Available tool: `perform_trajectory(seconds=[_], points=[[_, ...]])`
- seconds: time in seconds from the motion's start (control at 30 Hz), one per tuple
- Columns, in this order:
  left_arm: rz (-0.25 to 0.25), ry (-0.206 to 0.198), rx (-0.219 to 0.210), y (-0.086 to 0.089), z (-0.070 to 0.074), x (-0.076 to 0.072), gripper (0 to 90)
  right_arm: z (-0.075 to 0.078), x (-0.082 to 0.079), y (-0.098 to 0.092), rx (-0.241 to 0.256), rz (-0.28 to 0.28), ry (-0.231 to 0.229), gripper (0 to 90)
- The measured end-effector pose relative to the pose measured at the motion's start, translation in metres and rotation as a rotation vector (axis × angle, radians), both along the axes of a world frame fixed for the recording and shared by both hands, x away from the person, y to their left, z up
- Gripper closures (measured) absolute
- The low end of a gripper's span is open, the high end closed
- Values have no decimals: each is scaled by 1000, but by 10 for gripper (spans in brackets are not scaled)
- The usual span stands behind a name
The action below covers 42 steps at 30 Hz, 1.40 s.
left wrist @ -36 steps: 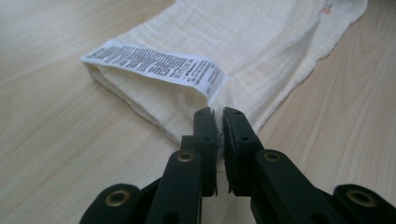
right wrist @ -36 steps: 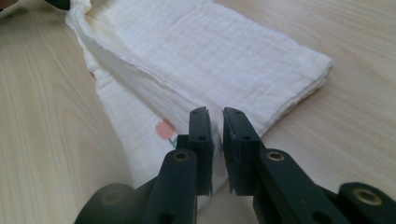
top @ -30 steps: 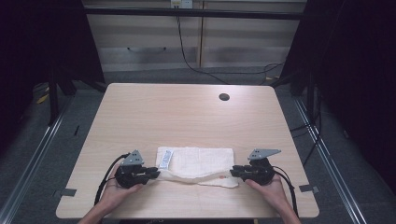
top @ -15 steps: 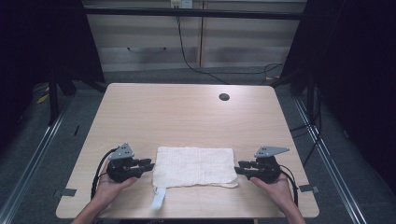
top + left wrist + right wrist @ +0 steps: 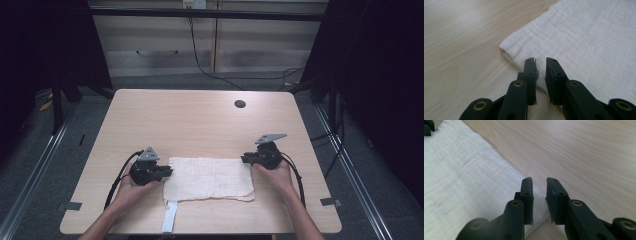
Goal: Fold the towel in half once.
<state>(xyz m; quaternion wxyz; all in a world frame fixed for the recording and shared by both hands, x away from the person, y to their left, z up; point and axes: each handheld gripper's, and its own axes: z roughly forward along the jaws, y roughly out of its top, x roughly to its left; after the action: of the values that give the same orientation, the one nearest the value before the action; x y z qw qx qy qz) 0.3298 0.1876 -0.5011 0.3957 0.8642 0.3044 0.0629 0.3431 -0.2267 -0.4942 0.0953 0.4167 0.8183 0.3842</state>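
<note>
On the near half of the pale wooden table (image 5: 200, 120), the white crinkled cotton cloth (image 5: 209, 179) lies flat as a folded rectangle, with a narrow white strip (image 5: 170, 217) trailing from its near left corner toward the table's edge. My left gripper (image 5: 166, 173) sits at the cloth's left edge and my right gripper (image 5: 246, 159) at its far right corner. In the left gripper view my jaws stand a narrow gap apart over the hem of the cloth (image 5: 584, 42), gripping nothing. In the right gripper view the jaws are likewise slightly parted, straddling the cloth's border (image 5: 466, 185) where it meets bare wood, with no fabric pinched between them.

I judge the risk here is a bad pick-up. If I close the left jaws this low over the folded hem, I may catch only the top layer and the fold will peel open when I lift. On the right, the jaws are so near the border that the fabric could slip out, leaving one side dragging and skewing the rectangle.
</note>
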Motion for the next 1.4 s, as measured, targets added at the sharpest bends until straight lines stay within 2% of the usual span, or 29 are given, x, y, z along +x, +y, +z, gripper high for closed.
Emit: perform_trajectory(seconds=[0.07, 0.17, 0.3, 0.4, 0.5, 0.63, 0.73, 0.77, 0.8, 0.83, 0.93, 1.0, 1.07, 1.17, 1.27, 1.33, 1.4], points=[[6, -5, 4, 1, -1, -1, 787, -4, 2, -1, 8, 0, -1, 707], [2, -24, 15, 0, -1, -4, 788, -9, 3, -2, -15, -2, 12, 657], [5, -8, -4, 2, -2, -4, 787, -10, 3, -4, -5, 1, 4, 655], [3, -9, -1, 3, -2, -4, 786, -12, 0, -2, -3, 30, -13, 726], [2, 9, -13, 4, -2, -7, 787, -12, 0, -1, -2, 47, -10, 837], [-7, -1, 5, 7, 0, -11, 752, -12, -1, 1, 7, 44, 5, 873], [2, 19, -22, 10, 3, -5, 697, -12, 0, 3, 9, 50, 0, 876], [5, 16, -14, 10, 5, -2, 681, -12, -1, 3, 3, 48, 3, 876], [23, -6, -15, 9, 8, 2, 670, -12, -1, 3, 3, 48, 3, 876], [38, 0, -35, 10, 10, 7, 664, -12, 0, 3, 9, 47, 4, 877], [69, -21, -44, 9, 16, 17, 626, -12, 0, 4, 10, 44, 5, 877], [88, -26, -50, 8, 17, 27, 612, -12, 0, 4, 10, 44, 4, 876], [96, -10, -64, 6, 15, 32, 600, -12, -1, 4, 12, 39, 5, 877], [79, -3, -36, 2, 9, 32, 589, -13, -1, 5, 13, 38, -1, 876], [82, -31, -8, -2, 7, 28, 581, -12, -1, 5, 12, 33, 5, 876], [62, -18, 13, -4, 4, 27, 581, -12, -1, 5, 13, 33, 1, 876], [54, -24, 36, -6, 1, 25, 581, -12, -2, 6, 5, 31, 5, 876]])
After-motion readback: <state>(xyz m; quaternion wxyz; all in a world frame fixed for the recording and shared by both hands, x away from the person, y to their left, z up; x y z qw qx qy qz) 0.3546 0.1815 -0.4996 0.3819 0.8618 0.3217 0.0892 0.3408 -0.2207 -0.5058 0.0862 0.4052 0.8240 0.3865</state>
